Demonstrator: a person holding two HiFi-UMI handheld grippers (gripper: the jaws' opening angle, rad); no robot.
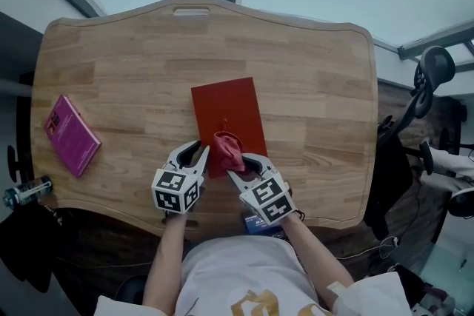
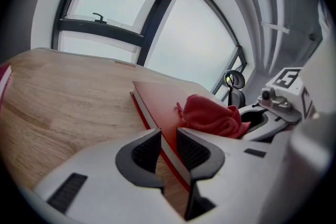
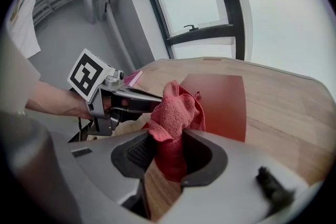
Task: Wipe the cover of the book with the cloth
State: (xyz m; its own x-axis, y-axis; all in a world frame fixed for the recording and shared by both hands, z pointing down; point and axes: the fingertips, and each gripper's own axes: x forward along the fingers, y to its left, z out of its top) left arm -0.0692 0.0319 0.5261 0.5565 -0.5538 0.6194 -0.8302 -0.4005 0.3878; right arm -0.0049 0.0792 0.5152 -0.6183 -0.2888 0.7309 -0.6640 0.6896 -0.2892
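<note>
Lying flat and cover-up on the wooden table (image 1: pixel 311 55), close to its near edge: red book (image 1: pixel 228 111), plain and matte, without visible print. Bunched on the book's near end, touching the cover: red terry cloth (image 1: pixel 227 148), crumpled into a lump. Pinched in the right gripper (image 1: pixel 241 168), with both pads pressed onto the cloth's lower fold, as seen plainly from the right gripper view. Clamped on the book's near left edge: left gripper (image 1: pixel 196 153), with one pad on the cover side and the other against the outer edge. Seen only from the left gripper view: pale page block between red boards. Seen whole only from the head view: magenta book (image 1: pixel 71 135), well apart at the table's left end. Beyond the table's right side: black office chair (image 1: pixel 433 70).
</note>
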